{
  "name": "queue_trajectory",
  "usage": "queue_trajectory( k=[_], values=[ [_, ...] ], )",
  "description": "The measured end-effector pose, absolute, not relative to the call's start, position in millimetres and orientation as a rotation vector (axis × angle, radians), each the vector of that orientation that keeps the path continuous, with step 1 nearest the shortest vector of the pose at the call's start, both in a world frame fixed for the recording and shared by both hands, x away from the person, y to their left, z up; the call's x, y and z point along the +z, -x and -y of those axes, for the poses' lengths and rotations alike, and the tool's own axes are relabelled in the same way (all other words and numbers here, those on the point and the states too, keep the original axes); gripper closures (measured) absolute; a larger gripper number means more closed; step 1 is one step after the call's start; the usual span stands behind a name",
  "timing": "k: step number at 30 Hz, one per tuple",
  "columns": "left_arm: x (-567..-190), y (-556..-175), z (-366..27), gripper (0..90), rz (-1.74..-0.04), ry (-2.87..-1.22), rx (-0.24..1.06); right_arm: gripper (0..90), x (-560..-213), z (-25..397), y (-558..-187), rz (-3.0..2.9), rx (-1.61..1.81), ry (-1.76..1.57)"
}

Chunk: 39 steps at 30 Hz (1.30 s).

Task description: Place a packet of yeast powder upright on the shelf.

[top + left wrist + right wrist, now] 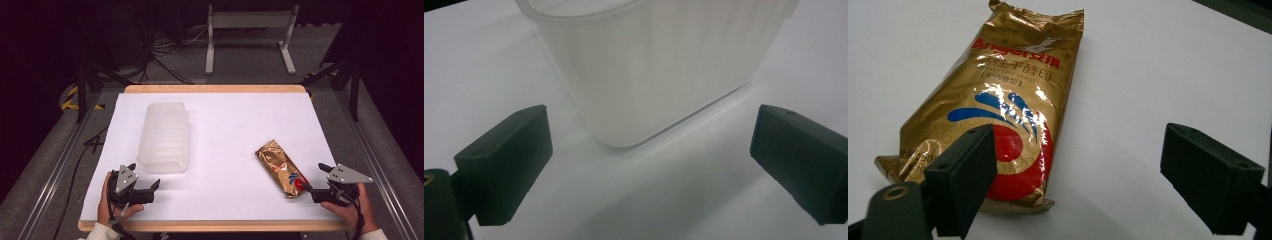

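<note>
Near the spread-jawed right tool [314, 178], the gold packet [281, 168] lies diagonally, crimped top pointing away; left tool [146, 176] likewise spread.

Count on table [220, 105]: one translucent plastic tub [164, 137], one gold foil packet [282, 168]. Handheld grippers: two, left gripper [145, 176] and right gripper [313, 176], one per hand. Beyond the table: one white stand [248, 21].
</note>
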<state>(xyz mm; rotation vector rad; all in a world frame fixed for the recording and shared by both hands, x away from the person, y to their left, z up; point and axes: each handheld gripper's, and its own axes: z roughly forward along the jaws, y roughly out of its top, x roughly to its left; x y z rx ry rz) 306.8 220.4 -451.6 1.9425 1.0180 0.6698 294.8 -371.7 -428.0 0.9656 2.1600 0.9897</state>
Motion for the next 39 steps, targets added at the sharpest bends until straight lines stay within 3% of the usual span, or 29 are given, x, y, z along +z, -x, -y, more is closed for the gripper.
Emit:
queue_trajectory(
  k=[16, 39],
  values=[
    [-453, -295, -225, 4.2, -1.027, -1.952, 0.673, 17.5, -421, 361, -311, -2.200, 1.023, -0.911],
    [-455, -292, -225, 4.4, -1.016, -1.982, 0.673, 18.8, -398, 306, -404, -2.457, 0.932, -0.855]
  ],
)
